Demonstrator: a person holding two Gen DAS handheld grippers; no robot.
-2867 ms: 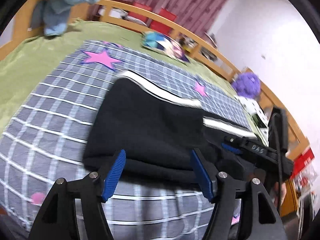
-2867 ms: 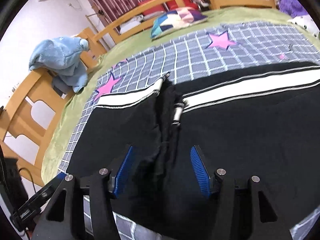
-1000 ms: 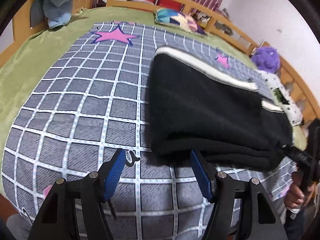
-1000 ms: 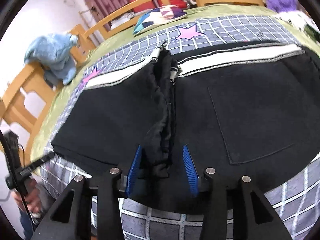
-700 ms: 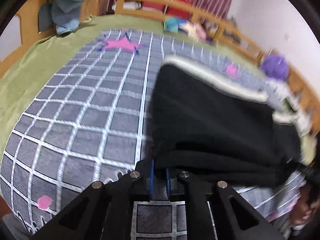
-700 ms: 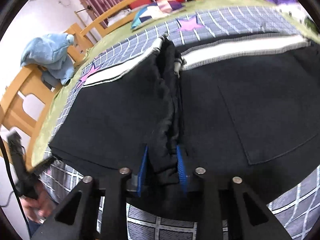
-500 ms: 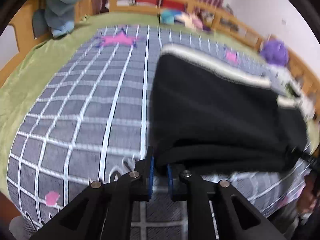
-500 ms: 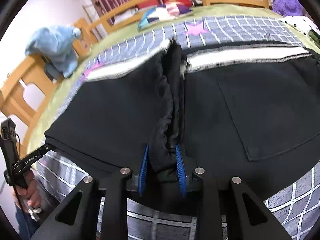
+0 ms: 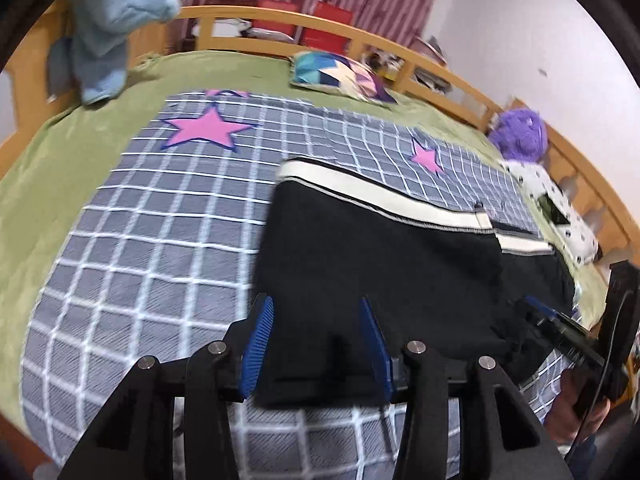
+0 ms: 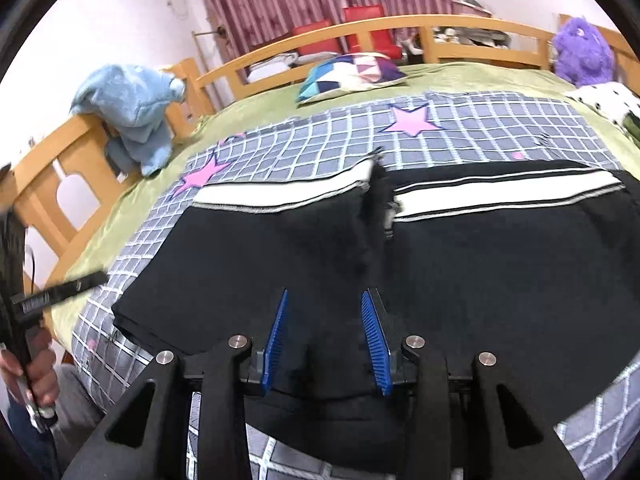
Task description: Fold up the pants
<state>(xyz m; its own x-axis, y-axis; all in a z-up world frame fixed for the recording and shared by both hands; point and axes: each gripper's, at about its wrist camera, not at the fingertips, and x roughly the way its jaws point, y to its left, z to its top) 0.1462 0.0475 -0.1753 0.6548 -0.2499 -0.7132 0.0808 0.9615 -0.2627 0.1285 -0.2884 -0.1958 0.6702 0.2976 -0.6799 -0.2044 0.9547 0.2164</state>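
Black pants (image 9: 384,264) with a white side stripe lie folded on the grey checked blanket (image 9: 152,216). In the left wrist view my left gripper (image 9: 316,336) is open, its blue pads either side of the pants' near left corner. In the right wrist view the pants (image 10: 480,256) spread wide with a bunched ridge down the middle. My right gripper (image 10: 326,340) is open over the near end of that ridge, holding nothing. The right gripper also shows at the right edge of the left wrist view (image 9: 568,332).
A wooden bed rail (image 10: 360,36) runs round the bed. A blue plush (image 10: 132,108) hangs on the left rail, a patchwork pillow (image 10: 348,76) lies at the back, a purple plush (image 10: 580,52) and a spotted cloth (image 10: 608,104) at the right. Green sheet (image 9: 52,160) borders the blanket.
Both grippers were shut on the pants' near edge half a second ago; now both have opened and let the cloth go. The pants lie flatter on the blanket.
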